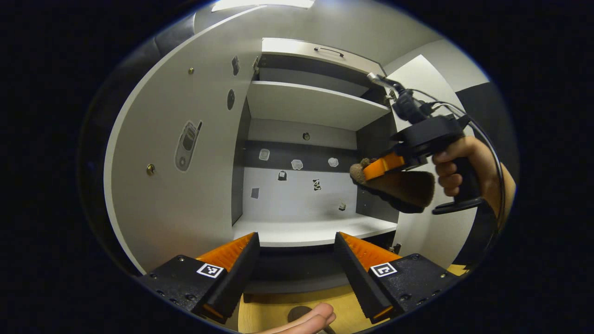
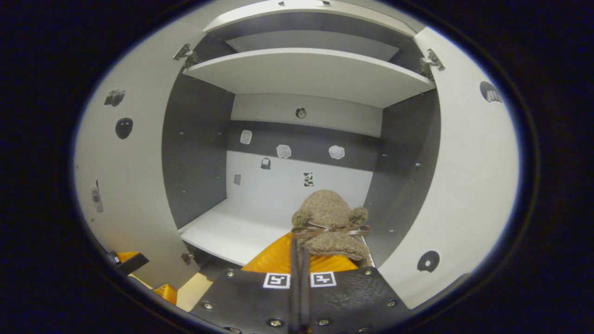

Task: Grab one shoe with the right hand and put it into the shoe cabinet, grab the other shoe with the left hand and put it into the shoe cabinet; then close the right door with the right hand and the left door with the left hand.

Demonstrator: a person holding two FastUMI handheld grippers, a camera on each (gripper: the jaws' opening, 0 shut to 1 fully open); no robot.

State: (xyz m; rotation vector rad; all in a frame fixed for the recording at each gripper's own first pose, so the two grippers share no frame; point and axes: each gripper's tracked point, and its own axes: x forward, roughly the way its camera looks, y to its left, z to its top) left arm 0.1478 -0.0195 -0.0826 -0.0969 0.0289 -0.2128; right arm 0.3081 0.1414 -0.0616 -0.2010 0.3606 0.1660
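Here, shoe point(image 2: 330, 218): a brown, fuzzy slipper with a thin brown ribbon bow across its top; in the left gripper view point(image 1: 399, 185) it showed a dark sole and a rounded fuzzy toe.
Shoe's place: held in the air at the cabinet's point(image 2: 306, 74) open front, on the right side, above the bottom shelf point(image 2: 222, 232) and not resting on it.
Shoe's heading: toe toward the cabinet's back wall, long axis running from the gripper inward; in the left gripper view the toe pointed left and a little up.
Right gripper point(image 2: 299, 253): fingers drawn nearly together, clamped on the shoe's rear part; seen from the left gripper view point(image 1: 378, 169), a hand point(image 1: 464, 167) gripped its handle, with a cable looping behind.
Left gripper point(image 1: 297, 260): fingers spread wide, nothing between them, aimed at the bottom shelf's front edge from outside the cabinet.
Writing: none readable; each gripper body carried a small square black-and-white marker.
Cabinet: both doors stood open, left door point(image 1: 185, 139) and right door point(image 2: 464, 176), each with small stickers; more stickers dotted the back wall, and an upper shelf point(image 1: 315, 104) spanned the top.
Floor point(image 1: 287, 311): pale wood below the left gripper, with fingertips point(image 1: 315, 317) at the bottom edge.
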